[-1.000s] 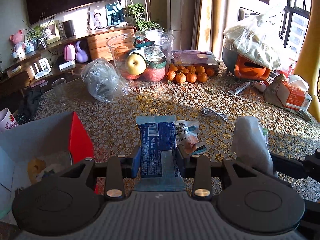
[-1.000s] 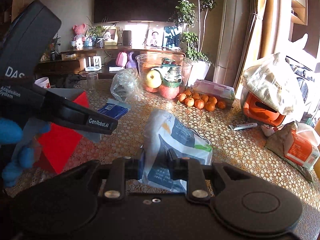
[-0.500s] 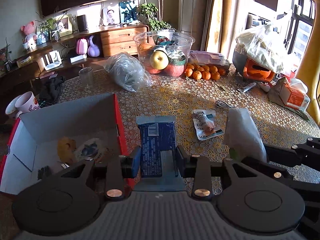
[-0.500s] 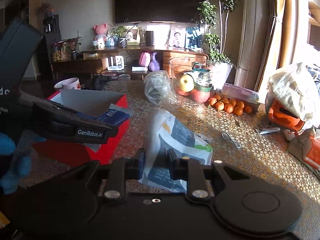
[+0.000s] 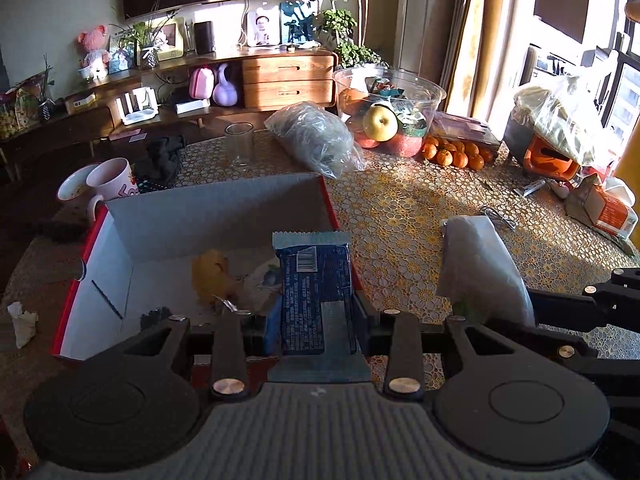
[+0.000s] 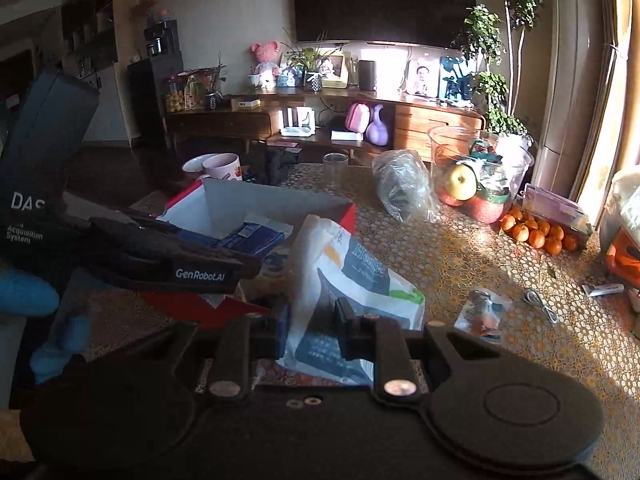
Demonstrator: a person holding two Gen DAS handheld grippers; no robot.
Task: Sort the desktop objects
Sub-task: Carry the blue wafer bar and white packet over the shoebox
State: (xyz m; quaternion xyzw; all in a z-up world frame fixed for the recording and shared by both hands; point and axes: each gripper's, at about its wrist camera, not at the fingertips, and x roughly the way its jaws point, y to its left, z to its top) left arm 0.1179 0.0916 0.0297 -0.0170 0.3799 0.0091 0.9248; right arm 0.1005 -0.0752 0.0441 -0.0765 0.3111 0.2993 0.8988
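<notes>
Above the open red cardboard box [image 5: 120, 264], the left gripper [image 5: 316, 316] clamps a blue foil packet [image 5: 316, 280] lengthwise along its fingers; beside the box, the right gripper [image 6: 308, 320] pinches a white plastic pouch [image 6: 344, 272].

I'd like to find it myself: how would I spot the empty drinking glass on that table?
Start at the big clear fruit bowl at the table's far edge. Beside it lies a crumpled grey plastic bag; just past that stands the drinking glass, upright and alone. Unlike the pink mug nearby, it is see-through with no handle.
</notes>
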